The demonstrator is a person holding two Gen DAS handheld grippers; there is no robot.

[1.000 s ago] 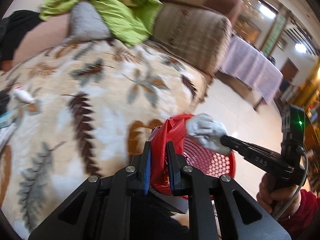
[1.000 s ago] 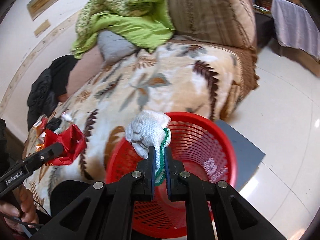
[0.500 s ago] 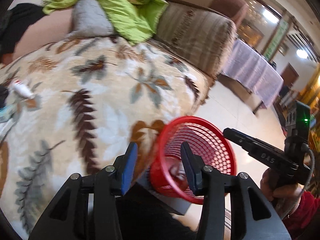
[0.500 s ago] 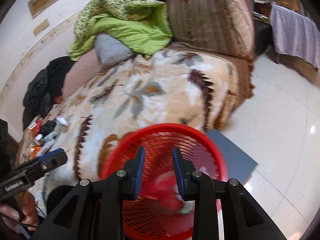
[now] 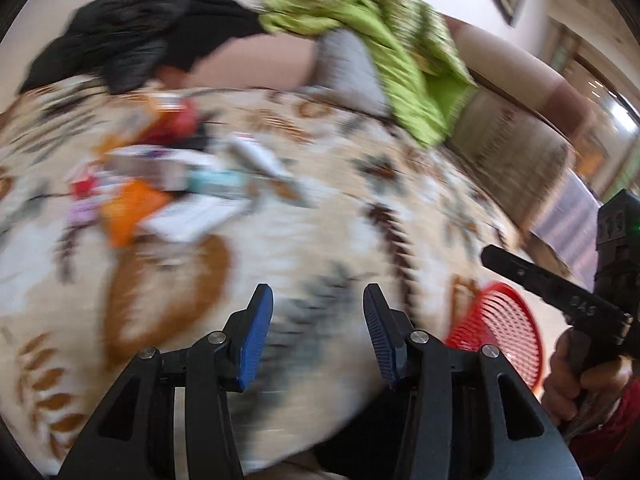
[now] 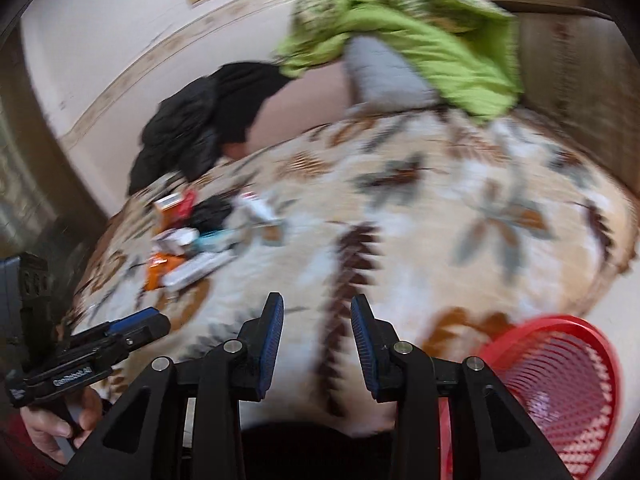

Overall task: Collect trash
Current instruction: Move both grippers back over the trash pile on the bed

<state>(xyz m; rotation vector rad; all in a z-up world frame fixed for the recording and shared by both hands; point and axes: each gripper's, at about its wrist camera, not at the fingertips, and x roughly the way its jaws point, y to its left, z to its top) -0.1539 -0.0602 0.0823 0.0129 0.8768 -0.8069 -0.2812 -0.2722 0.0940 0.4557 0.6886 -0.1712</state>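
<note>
Two blurred views take in a sofa (image 6: 400,208) spread with a cream blanket (image 5: 320,220) patterned in brown and grey leaves. Going left to right along the back of the sofa, a black garment (image 5: 132,44) is heaped at the far left, a grey cushion (image 5: 348,68) stands beside it, and a lime-green cloth (image 5: 400,40) is draped over the cushion and the striped sofa arm. A pale wall with a patterned border (image 6: 132,68) rises behind, and the floor at the right is light and glossy.

On the left part of the blanket lies the trash pile (image 5: 168,188): an orange wrapper (image 5: 128,208), white and teal cartons, something red; the motion blur hides finer detail. From the right wrist the same pile (image 6: 192,240) sits up and to the left of the fingers, well apart from them.

The left gripper (image 5: 318,336) has its blue-padded fingers (image 5: 256,332) spread wide with nothing between them, held above bare blanket, the pile up and to its left. The right gripper (image 6: 317,344) is likewise released and carries nothing, its fingers (image 6: 272,340) over a brown leaf print.

At the far right, off the sofa's edge, stands the red mesh basket (image 6: 560,384), near the right gripper's right finger; its contents cannot be made out.
</note>
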